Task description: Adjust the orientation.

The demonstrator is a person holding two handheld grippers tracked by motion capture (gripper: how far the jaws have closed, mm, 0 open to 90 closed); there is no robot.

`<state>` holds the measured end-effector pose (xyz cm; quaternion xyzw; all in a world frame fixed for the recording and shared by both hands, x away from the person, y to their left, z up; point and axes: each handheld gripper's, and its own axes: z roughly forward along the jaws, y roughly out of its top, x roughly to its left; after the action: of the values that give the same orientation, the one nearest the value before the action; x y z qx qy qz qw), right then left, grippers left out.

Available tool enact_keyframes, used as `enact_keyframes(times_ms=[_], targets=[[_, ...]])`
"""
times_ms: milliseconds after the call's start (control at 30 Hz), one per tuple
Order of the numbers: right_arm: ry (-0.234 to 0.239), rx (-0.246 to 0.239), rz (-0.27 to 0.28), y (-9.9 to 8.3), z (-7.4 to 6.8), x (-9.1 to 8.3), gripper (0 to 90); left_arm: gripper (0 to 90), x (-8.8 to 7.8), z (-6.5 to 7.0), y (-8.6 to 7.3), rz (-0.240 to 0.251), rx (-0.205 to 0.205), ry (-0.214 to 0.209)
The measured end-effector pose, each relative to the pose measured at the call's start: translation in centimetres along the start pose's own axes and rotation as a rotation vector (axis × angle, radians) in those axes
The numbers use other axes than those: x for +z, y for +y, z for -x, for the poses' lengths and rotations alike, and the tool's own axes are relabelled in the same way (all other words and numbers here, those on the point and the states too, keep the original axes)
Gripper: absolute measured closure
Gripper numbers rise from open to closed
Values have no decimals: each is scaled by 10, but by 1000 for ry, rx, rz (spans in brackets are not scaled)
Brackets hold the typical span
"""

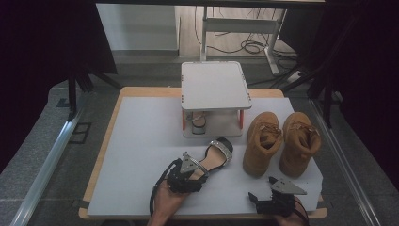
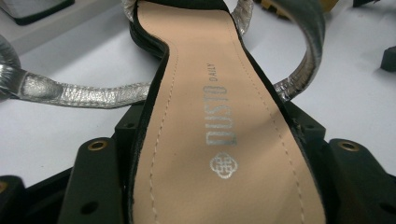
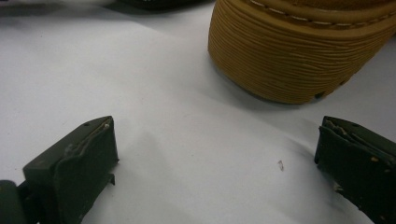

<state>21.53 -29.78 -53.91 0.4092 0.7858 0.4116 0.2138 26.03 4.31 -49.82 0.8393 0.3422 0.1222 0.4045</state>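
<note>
High view: the left gripper [image 1: 188,176] holds the heel end of a black sandal [image 1: 217,153] with silver straps, near the front middle of the counter [image 1: 141,141]. The toe points toward a small white two-tier rack [image 1: 215,84], and a second sandal [image 1: 199,121] sits on the rack's lower shelf. Two tan boots [image 1: 281,141] stand side by side just right of the held sandal, apart from it. The right gripper [image 1: 268,193] rests low at the front right, near the boots, touching nothing.

Left gripper view: the jaws stand partly open, closed onto the sandal's sides at the heel seat, with the beige insole [image 2: 205,140] running up between them. The sole edge touches both jaws, so the sandal is gripped. A silver ankle strap [image 2: 84,93] loops out loose to the left.

Right gripper view: the jaws are wide apart and empty over the bare white sheet. One boot's ribbed sole [image 3: 289,60] is just ahead, not touching.

Handling: the sandal is judged light, with a stiff sole and floppy straps. The sole edges at the heel or waist are the best hold. The straps would sag and could snag on the rack. The smooth insole may slip if the sandal tilts.
</note>
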Motion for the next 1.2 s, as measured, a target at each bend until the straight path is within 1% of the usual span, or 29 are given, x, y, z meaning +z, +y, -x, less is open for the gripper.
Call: enact_keyframes(times_ms=[133,233,433,533,667,800,900,967,1067,1200], targets=[[0,0,0,0,0,0,0,395,-4,-1,3,24,-11,7],[0,0,0,0,0,0,0,395,-5,-3,6,33,-18,22],[0,-1,0,0,0,0,0,395,-4,-7,14,59,-48,35],[0,0,0,0,0,0,0,394,-2,-8,20,68,-49,51],[0,-1,0,0,0,0,0,395,4,-12,27,75,-64,65],[1,0,1,0,0,0,0,395,13,-15,35,77,-78,67],[1,0,2,0,0,0,0,395,19,-17,39,77,-89,77],[2,-1,2,0,0,0,0,395,24,-18,42,81,-99,85],[2,0,2,0,0,0,0,395,30,-22,47,90,-127,88],[2,0,3,0,0,0,0,394,38,-23,54,88,-131,105]])
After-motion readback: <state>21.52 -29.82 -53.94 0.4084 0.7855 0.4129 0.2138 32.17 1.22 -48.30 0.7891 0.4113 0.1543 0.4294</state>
